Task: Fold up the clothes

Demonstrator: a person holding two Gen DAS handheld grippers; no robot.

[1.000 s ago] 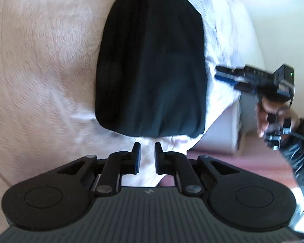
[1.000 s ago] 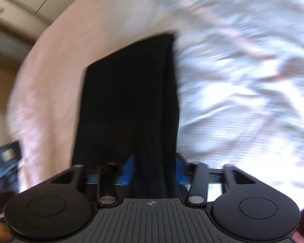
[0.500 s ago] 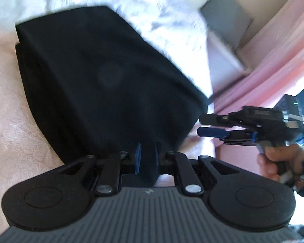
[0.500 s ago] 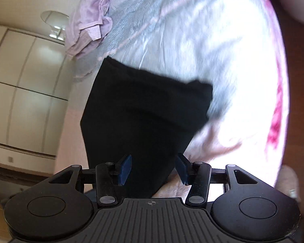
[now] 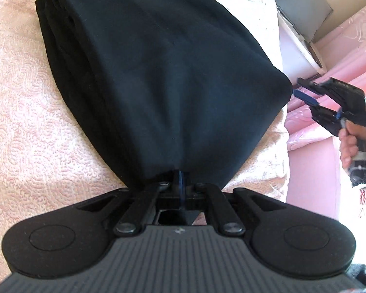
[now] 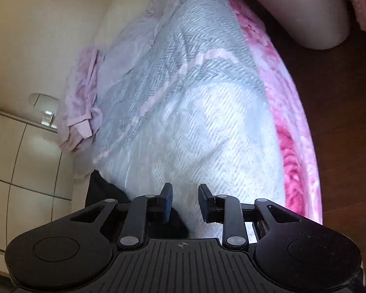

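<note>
Left gripper (image 5: 179,183) is clamped on the near edge of the black garment (image 5: 158,73), right gripper (image 6: 183,204) hangs parted and empty off its corner — mid-fold, I'd judge, needing that free corner pinched level. It lies in thick, smooth layers on the pink bedspread (image 5: 24,122).
</note>
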